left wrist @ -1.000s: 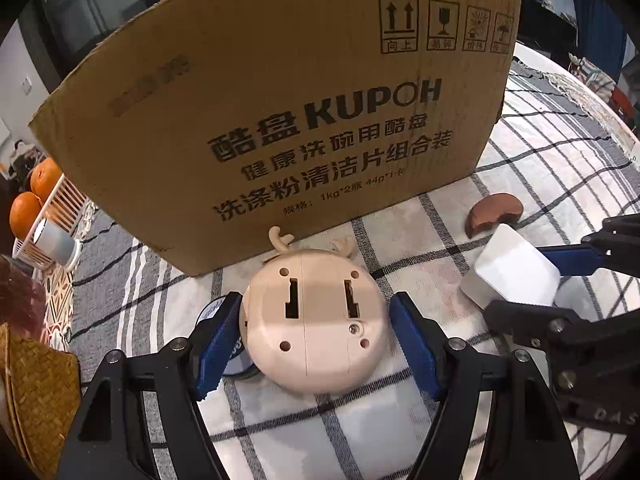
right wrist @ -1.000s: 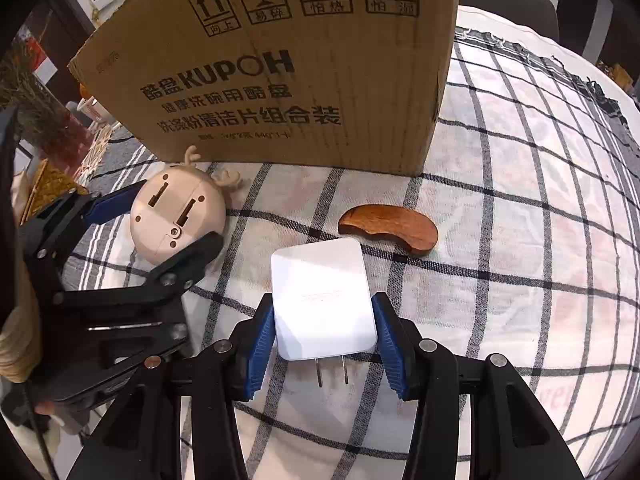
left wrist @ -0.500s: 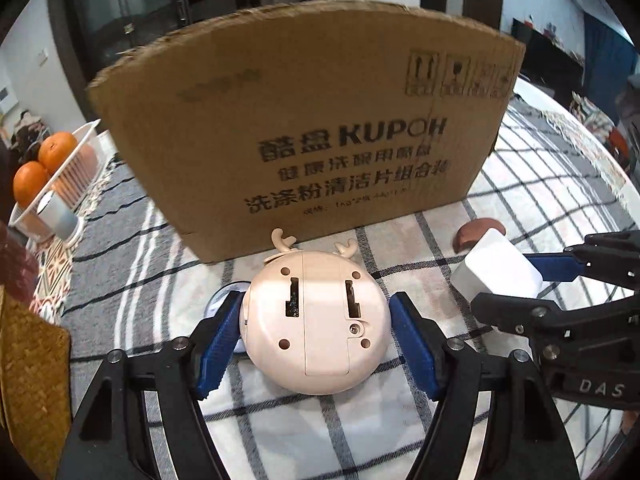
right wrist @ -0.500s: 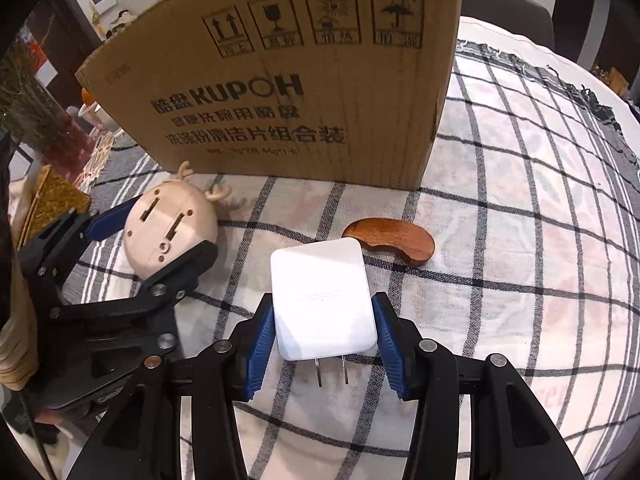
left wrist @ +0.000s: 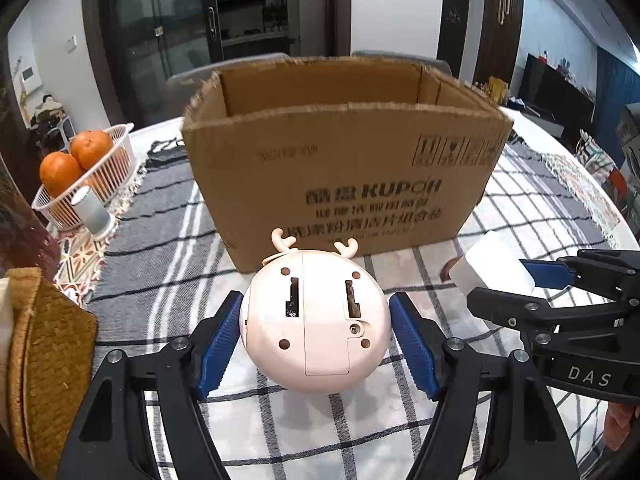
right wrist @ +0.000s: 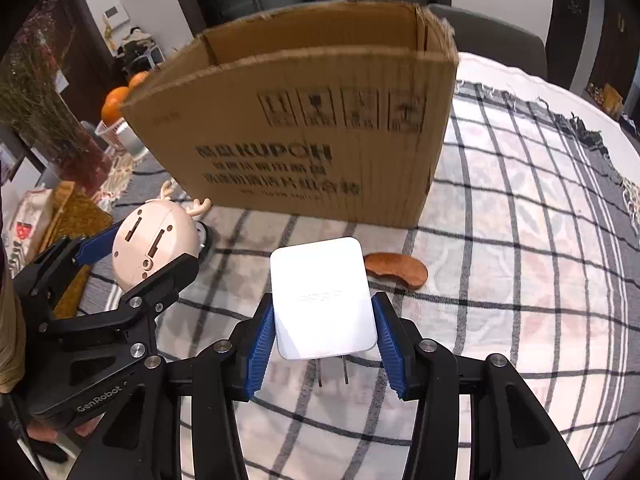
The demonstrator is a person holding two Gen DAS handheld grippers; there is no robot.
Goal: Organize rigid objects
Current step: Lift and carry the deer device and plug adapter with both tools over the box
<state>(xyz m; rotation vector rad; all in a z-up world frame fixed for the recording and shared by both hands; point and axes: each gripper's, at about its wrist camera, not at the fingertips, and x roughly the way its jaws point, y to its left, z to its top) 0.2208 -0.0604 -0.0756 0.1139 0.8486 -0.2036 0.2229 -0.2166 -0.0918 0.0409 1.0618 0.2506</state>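
My left gripper (left wrist: pixel 316 342) is shut on a round cream deer-shaped toy (left wrist: pixel 316 320), held above the checked tablecloth in front of the open cardboard box (left wrist: pixel 340 184). My right gripper (right wrist: pixel 324 338) is shut on a white plug-in charger (right wrist: pixel 322 296), prongs toward me, also lifted. Each gripper shows in the other's view: the charger (left wrist: pixel 492 276) at right, the toy (right wrist: pixel 154 246) at left. The box (right wrist: pixel 304 136) stands just beyond both, its top open.
A brown wooden kidney-shaped piece (right wrist: pixel 396 270) lies on the cloth (right wrist: pixel 520 240) near the box's right corner. A white basket of oranges (left wrist: pixel 80 172) and a small grey cylinder (left wrist: pixel 92 210) stand at left. A woven mat (left wrist: pixel 44 360) is at near left.
Both grippers have risen with their objects and drawn back a little; the box's open top and inside walls now show. Grips unchanged.
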